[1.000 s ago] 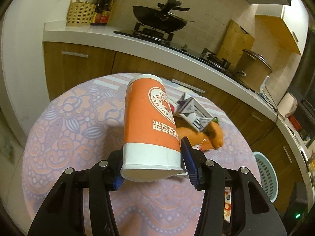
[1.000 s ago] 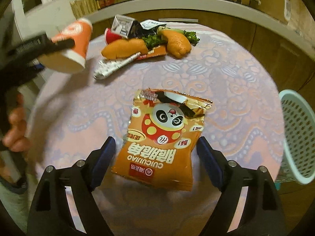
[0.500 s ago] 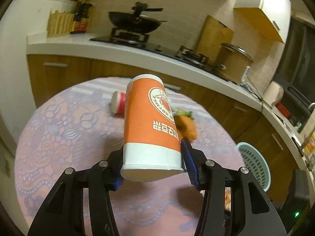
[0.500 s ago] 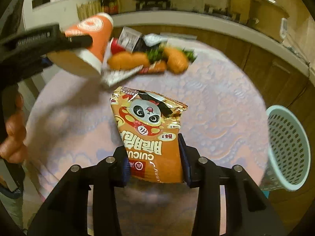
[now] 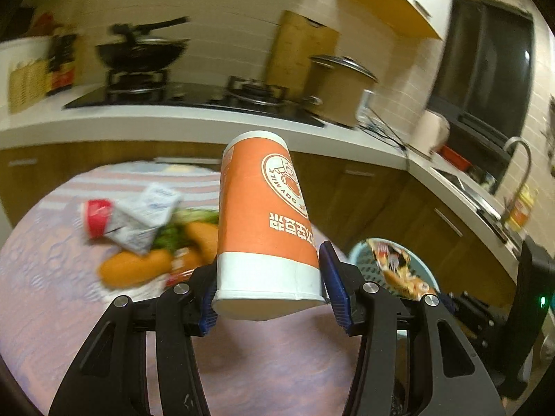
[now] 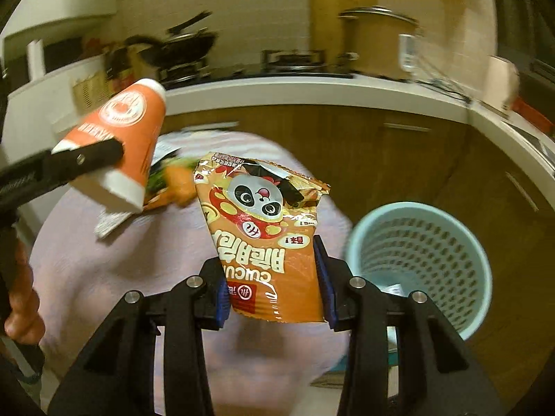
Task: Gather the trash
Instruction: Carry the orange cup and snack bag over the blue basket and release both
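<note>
Two items gripped for binning: tall orange paper cup clamped in left gripper jaws, crumpled orange snack bag clamped in right gripper jaws, carried clear of worktop toward pale blue perforated plastic bin.

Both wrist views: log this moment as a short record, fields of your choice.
left gripper: shut on the orange paper cup, lifted above the table
right gripper: shut on the panda snack bag, lifted
basket: pale blue, on the floor beside the table
left on table: red cup, carton, toy carrots
</note>
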The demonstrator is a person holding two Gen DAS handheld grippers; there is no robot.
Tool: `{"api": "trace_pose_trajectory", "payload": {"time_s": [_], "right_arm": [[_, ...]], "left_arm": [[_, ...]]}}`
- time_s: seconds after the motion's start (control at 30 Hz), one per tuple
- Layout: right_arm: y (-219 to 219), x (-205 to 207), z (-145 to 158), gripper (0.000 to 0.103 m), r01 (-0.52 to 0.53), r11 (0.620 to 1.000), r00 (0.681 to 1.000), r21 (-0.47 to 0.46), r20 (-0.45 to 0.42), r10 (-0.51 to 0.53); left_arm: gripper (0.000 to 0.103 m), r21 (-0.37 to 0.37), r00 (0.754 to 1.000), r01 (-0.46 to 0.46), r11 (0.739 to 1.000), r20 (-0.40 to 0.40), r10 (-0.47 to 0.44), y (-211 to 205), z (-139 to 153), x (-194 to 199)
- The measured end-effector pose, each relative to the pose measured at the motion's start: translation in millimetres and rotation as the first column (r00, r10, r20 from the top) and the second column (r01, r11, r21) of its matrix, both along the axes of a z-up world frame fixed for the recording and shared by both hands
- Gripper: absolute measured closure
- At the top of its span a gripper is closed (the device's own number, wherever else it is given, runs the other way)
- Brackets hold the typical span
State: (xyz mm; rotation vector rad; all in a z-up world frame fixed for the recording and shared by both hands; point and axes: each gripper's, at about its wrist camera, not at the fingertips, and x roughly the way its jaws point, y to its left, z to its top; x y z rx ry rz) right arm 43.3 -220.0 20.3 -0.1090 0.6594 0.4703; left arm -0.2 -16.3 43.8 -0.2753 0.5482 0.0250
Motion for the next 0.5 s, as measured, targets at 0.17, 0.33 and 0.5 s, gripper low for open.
{"api": "trace_pose_trajectory", "payload": {"time_s": [0.17, 0.33, 0.5], "right_arm": [[-42.4, 25.1, -0.8, 0.066, 0.095, 0.995, 0.995, 0.015, -0.002, -0.095], [-89.7, 52.8, -12.0, 0.066, 0.194, 0.981, 0.980, 0.030, -0.047, -0.192], [-125.3, 71.5, -28.4, 0.066, 0.259, 0.966, 0.963, 0.024, -0.084, -0.256]], "left_arm": [[0.054, 0.036, 0.996, 0.088, 0.995, -0.010, -0.088, -44.8, 0.7, 32.9], [0.054, 0.034, 0.985, 0.167, 0.985, -0.039, -0.165, -78.9, -11.2, 66.3], [0.053, 0.004, 0.971, 0.223, 0.975, -0.094, -0.221, -106.0, -33.0, 103.4]]}}
